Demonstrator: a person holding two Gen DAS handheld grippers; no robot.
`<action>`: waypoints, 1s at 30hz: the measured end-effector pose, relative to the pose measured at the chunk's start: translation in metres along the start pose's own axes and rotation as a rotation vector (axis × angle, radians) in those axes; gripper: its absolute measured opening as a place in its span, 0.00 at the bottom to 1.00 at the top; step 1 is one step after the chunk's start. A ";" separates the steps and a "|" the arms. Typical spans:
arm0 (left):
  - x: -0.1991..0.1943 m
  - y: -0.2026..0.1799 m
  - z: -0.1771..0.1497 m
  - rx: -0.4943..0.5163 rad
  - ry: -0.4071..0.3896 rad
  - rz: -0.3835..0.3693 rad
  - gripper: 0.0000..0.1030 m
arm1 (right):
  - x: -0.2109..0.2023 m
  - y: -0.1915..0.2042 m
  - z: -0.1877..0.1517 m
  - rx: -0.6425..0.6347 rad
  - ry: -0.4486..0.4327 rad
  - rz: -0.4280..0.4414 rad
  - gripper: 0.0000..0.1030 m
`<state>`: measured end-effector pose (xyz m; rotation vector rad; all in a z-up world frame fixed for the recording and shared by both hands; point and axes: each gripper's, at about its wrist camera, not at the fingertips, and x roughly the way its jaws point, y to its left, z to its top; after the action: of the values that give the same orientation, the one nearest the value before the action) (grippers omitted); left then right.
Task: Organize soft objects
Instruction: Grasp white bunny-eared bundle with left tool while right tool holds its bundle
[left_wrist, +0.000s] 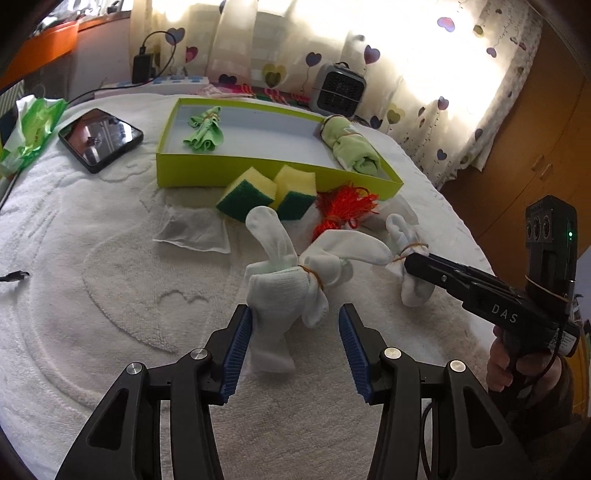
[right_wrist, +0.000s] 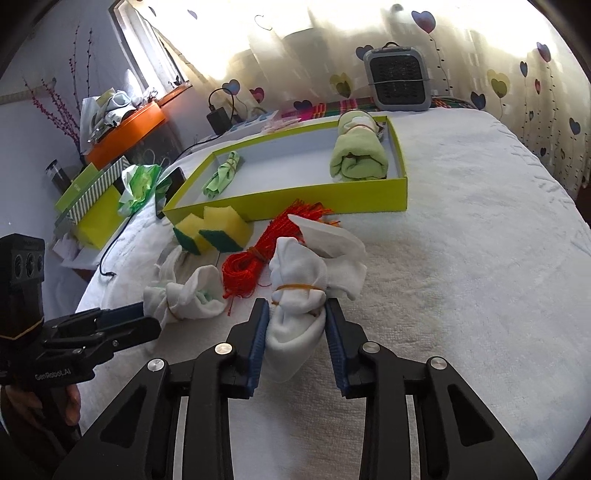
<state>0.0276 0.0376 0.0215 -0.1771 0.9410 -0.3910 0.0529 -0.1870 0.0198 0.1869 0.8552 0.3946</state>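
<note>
Two white sock bundles tied with rubber bands lie on the white towel. My left gripper (left_wrist: 294, 334) is open around one white bundle (left_wrist: 284, 284), its left pad touching it. My right gripper (right_wrist: 295, 334) is shut on the other white bundle (right_wrist: 299, 295); it also shows in the left wrist view (left_wrist: 410, 258). The lime green box (left_wrist: 384, 181) holds a small green cloth (left_wrist: 205, 129) and a rolled green towel (left_wrist: 351, 147). Two yellow-green sponges (left_wrist: 269, 194) and a red string bundle (left_wrist: 341, 208) lie in front of the box.
A phone (left_wrist: 99, 138) and a green tissue pack (left_wrist: 31, 125) lie at the left. A clear plastic bag (left_wrist: 192, 230) lies by the sponges. A grey heater (left_wrist: 341, 88) stands behind the box. A cable end (left_wrist: 14, 276) lies at the far left.
</note>
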 end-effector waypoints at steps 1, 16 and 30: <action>-0.001 -0.003 -0.003 0.008 0.004 -0.011 0.46 | -0.001 -0.002 -0.001 0.005 -0.001 -0.006 0.31; -0.002 -0.017 -0.001 0.088 -0.007 0.032 0.46 | -0.018 -0.016 -0.011 0.026 -0.010 -0.020 0.31; 0.018 -0.004 0.021 0.085 0.019 0.038 0.48 | -0.026 -0.024 -0.020 0.035 0.004 -0.004 0.31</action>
<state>0.0528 0.0264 0.0214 -0.0780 0.9438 -0.3974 0.0291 -0.2190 0.0174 0.2168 0.8672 0.3762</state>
